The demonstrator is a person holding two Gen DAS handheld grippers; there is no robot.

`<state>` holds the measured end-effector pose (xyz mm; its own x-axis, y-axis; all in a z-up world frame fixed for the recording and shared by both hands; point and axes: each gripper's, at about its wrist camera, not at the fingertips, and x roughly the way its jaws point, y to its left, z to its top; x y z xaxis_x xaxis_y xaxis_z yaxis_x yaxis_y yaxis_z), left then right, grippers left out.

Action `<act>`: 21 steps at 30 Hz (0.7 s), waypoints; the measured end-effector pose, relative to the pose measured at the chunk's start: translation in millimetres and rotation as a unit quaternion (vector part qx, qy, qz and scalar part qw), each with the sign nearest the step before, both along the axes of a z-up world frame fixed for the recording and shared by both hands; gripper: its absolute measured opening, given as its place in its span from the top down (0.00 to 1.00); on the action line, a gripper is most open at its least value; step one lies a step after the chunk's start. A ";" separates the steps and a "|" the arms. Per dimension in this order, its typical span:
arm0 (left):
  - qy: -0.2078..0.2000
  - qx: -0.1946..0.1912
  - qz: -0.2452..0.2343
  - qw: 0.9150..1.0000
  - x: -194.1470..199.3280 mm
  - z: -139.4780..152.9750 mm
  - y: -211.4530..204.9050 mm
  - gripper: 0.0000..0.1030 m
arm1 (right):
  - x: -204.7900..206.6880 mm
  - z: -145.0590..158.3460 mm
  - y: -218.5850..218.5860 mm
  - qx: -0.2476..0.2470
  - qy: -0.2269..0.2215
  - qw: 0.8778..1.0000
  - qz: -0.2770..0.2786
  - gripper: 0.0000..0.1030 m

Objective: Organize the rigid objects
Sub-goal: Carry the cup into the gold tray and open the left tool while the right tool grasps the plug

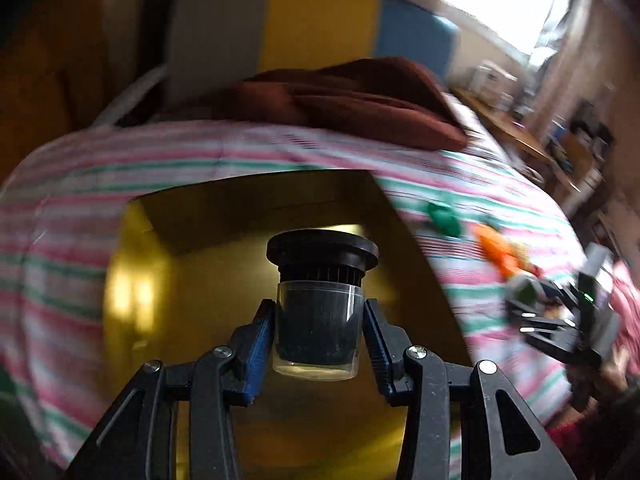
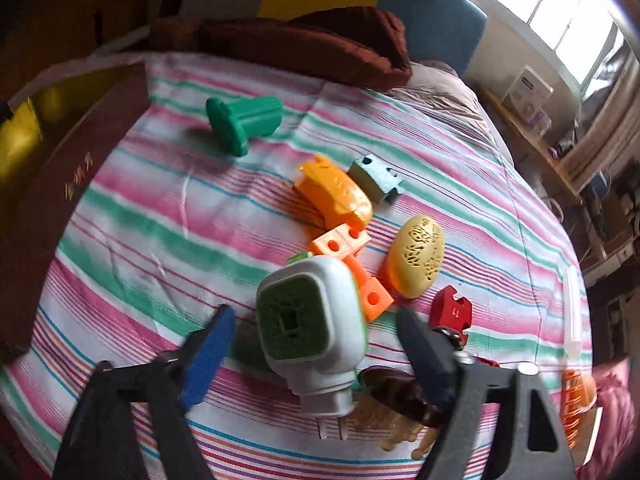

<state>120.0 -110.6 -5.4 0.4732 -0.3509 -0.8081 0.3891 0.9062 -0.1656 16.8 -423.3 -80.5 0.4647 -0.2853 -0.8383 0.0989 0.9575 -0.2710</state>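
Observation:
My left gripper [image 1: 319, 309] is shut on a small clear jar [image 1: 316, 328] with dark contents and a black ribbed cap. It hangs over the yellow inside of an open box [image 1: 160, 272]. My right gripper [image 2: 316, 314] is open, low over the striped sheet. A white plug-in device with a green grille [image 2: 312, 320] lies between its fingers, with gaps on both sides. The right gripper [image 1: 560, 320] also shows, blurred, at the right of the left wrist view. The box [image 2: 72, 184] is dark red outside, at the left of the right wrist view.
Loose pieces lie on the striped sheet [image 2: 160, 240]: a green flanged part [image 2: 244, 124], an orange shell [image 2: 336, 192], a grey-green block [image 2: 376, 178], holed orange blocks [image 2: 340, 242], a yellow oval [image 2: 418, 256], a red piece [image 2: 450, 312]. A brown blanket [image 2: 300, 44] lies behind.

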 end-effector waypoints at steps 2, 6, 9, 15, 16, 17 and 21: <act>0.003 0.012 0.031 0.999 14.1 -7.9 23.2 0.57 | 0.9 -1.0 1.9 -0.009 0.000 1.000 0.000 0.47; 0.024 0.022 0.061 0.998 42.1 -28.1 47.1 0.57 | 1.7 0.6 0.9 0.007 -0.002 1.000 -0.002 0.47; 0.030 0.033 0.065 0.997 56.3 -38.8 47.7 0.57 | 3.5 -0.5 1.7 0.008 -0.003 1.000 -0.004 0.47; 0.035 0.055 0.085 0.994 86.5 -48.6 42.6 0.57 | 4.9 -0.8 1.2 0.009 -0.004 1.000 -0.006 0.47; 0.033 0.059 0.088 0.994 89.8 -49.6 40.6 0.57 | 5.0 -0.8 1.4 0.009 -0.004 1.000 -0.006 0.47; 0.030 0.068 0.094 0.993 95.1 -51.2 39.4 0.57 | 5.2 -0.7 0.7 0.009 -0.004 1.000 -0.005 0.47; 0.016 0.100 0.108 0.989 107.3 -57.1 38.7 0.56 | 5.6 -0.6 0.4 0.011 -0.004 1.000 -0.006 0.47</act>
<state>227.3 -71.9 -62.4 0.4933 -0.0753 -0.8666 0.1803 0.9835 0.0172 22.4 -422.9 -81.0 0.4683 -0.2726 -0.8405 0.1119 0.9619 -0.2496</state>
